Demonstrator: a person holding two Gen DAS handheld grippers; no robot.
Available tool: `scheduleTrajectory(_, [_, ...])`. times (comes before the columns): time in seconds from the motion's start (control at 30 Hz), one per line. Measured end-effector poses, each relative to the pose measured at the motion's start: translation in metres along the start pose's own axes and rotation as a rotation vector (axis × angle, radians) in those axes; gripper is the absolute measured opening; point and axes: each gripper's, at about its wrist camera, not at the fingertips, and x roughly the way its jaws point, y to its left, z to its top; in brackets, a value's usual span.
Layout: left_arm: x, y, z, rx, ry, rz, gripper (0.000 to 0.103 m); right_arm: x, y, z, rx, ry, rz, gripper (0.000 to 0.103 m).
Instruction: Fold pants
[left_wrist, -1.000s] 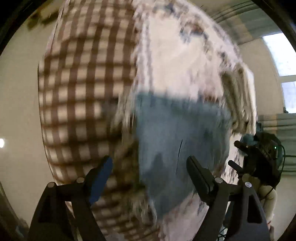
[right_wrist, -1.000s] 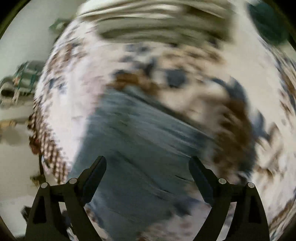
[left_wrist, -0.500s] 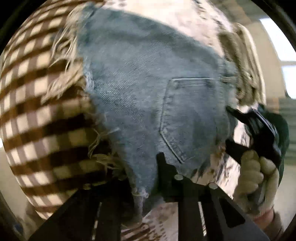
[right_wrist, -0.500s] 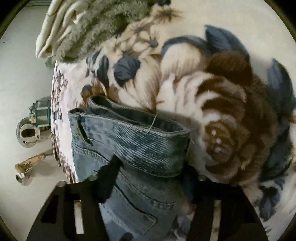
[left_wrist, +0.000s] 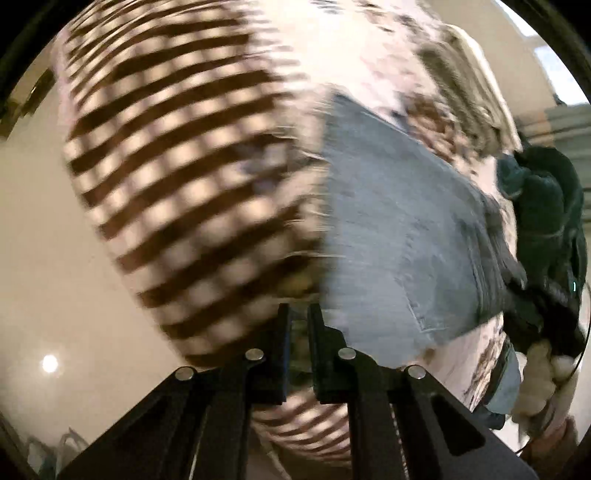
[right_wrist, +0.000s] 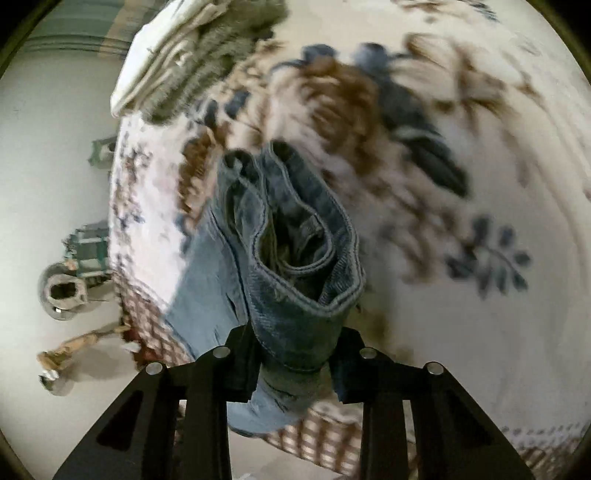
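The pants are blue denim shorts with frayed hems (left_wrist: 391, 236), spread over a bed. In the left wrist view my left gripper (left_wrist: 299, 325) is shut at the frayed hem edge, pinching its fringe, though blur hides the contact. In the right wrist view my right gripper (right_wrist: 295, 354) is shut on the bunched waistband (right_wrist: 303, 266), which stands up as a thick open fold between the fingers. The right gripper and its gloved hand (left_wrist: 546, 258) also show at the right of the left wrist view, at the waistband end.
The bed has a brown and cream checked cover (left_wrist: 177, 177) and a floral blanket (right_wrist: 424, 166). A striped folded throw (right_wrist: 192, 48) lies at the far end. The floor beside the bed holds small objects (right_wrist: 70, 280).
Both grippers went from open above the shorts to shut on them. The left now holds the hem, the right the waistband, and the denim is lifted and bunched. Both views are blurred by motion.
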Motion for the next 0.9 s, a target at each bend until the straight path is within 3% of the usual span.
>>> scheduleTrajectory(0.13, [-0.016, 0.02, -0.012, -0.172, -0.058, -0.06, 0.018, 0.012, -0.044, -0.009, 0.058, 0.073, 0.003, 0.04])
scheduleTrajectory(0.17, [-0.019, 0.018, -0.019, -0.2, -0.076, -0.078, 0.037, 0.015, -0.05, -0.007, 0.066, 0.086, 0.012, 0.051])
scheduleTrajectory(0.2, [-0.023, 0.018, -0.029, -0.233, -0.096, -0.106, 0.064, 0.019, -0.057, -0.007, 0.074, 0.106, 0.01, 0.061])
scheduleTrajectory(0.27, [-0.021, 0.008, -0.049, -0.319, -0.125, -0.204, 0.076, 0.025, -0.063, -0.007, 0.078, 0.118, 0.033, 0.062])
scheduleTrajectory(0.33, [0.0, -0.007, -0.066, -0.421, -0.107, -0.289, 0.076, 0.03, -0.064, -0.007, 0.046, 0.135, 0.043, 0.066])
scheduleTrajectory(0.43, [0.041, -0.021, -0.08, -0.549, -0.046, -0.352, 0.076, 0.043, -0.058, 0.0, -0.007, 0.159, 0.045, 0.067])
scheduleTrajectory(0.53, [0.077, -0.029, -0.082, -0.642, -0.036, -0.377, 0.076, 0.061, -0.055, 0.008, -0.037, 0.185, 0.035, 0.067])
scheduleTrajectory(0.67, [0.097, -0.026, -0.074, -0.704, -0.098, -0.341, 0.075, 0.077, -0.048, 0.018, 0.011, 0.175, 0.098, 0.069])
scheduleTrajectory(0.73, [0.099, -0.025, -0.067, -0.727, -0.117, -0.325, 0.074, 0.078, -0.048, 0.019, 0.038, 0.15, 0.149, 0.065])
scheduleTrajectory(0.77, [0.097, -0.027, -0.066, -0.738, -0.146, -0.331, 0.073, 0.078, -0.049, 0.02, 0.043, 0.143, 0.156, 0.055])
scheduleTrajectory(0.8, [0.092, -0.025, -0.067, -0.731, -0.165, -0.328, 0.051, 0.078, -0.049, 0.019, 0.05, 0.133, 0.159, 0.042])
scheduleTrajectory(0.83, [0.084, -0.029, -0.066, -0.7, -0.202, -0.311, 0.036, 0.076, -0.051, 0.019, 0.06, 0.125, 0.168, 0.038])
scheduleTrajectory(0.87, [0.079, -0.032, -0.065, -0.664, -0.226, -0.317, 0.027, 0.073, -0.05, 0.017, 0.069, 0.115, 0.181, 0.032])
scheduleTrajectory(0.9, [0.071, -0.038, -0.064, -0.614, -0.248, -0.312, 0.025, 0.069, -0.048, 0.014, 0.066, 0.105, 0.185, 0.03])
